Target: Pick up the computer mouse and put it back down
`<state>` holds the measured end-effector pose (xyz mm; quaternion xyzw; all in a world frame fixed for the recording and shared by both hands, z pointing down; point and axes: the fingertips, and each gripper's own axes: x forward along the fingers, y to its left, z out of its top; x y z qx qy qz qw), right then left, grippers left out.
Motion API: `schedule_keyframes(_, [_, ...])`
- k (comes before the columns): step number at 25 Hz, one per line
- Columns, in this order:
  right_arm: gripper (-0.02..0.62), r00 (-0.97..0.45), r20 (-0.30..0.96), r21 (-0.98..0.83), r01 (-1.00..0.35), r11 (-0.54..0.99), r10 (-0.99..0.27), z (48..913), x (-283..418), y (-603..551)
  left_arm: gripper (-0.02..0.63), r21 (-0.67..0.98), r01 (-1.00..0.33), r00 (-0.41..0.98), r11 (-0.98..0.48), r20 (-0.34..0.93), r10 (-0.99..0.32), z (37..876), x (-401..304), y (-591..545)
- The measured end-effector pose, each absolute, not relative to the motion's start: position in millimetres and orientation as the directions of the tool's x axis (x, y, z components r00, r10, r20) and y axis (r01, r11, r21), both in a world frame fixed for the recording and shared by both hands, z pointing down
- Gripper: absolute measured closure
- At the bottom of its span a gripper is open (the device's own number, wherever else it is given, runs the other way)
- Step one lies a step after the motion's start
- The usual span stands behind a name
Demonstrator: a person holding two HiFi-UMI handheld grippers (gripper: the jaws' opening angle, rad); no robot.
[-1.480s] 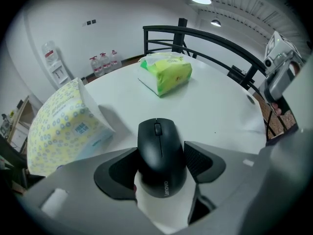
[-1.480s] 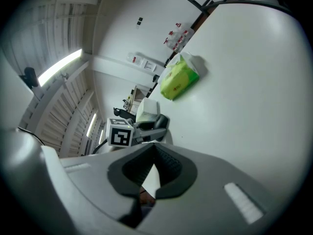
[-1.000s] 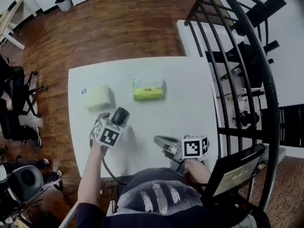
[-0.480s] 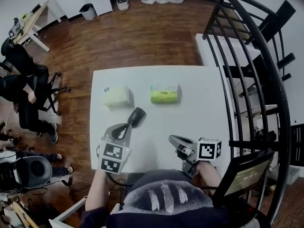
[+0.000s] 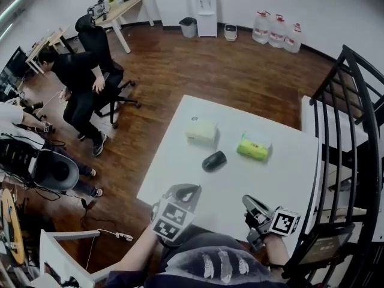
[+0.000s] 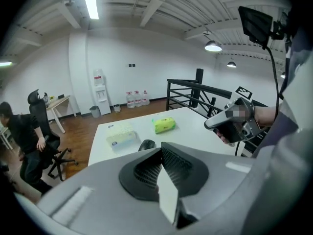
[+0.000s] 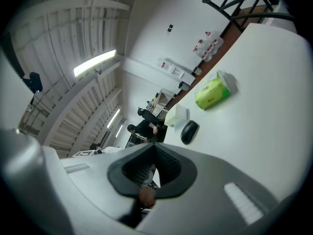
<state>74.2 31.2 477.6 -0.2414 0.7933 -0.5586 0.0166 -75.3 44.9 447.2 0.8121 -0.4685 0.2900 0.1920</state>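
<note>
The mouse (image 5: 214, 161) lies mid-frame on the table (image 5: 285, 173), apart from both grippers. The left gripper (image 5: 183, 192) and right gripper (image 5: 251, 203), low in the frame, are closed on nothing. The mouse looks put down, so best keep both clear of it.

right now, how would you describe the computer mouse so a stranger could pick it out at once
Find the white table standing on the wooden floor. On it lie a pale tissue pack and a green pack; the mouse lies alone between them, slightly nearer the viewer. It is the only black, low, rounded thing on the table.
</note>
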Motion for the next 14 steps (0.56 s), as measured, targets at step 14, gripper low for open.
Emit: schedule_keyframes(14, [0.592, -0.922, 0.205, -0.884, -0.318, 0.343, -0.328, 448, -20, 55, 0.591, -0.007, -0.896, 0.35, -0.444, 0.605, -0.715, 423, -154, 89])
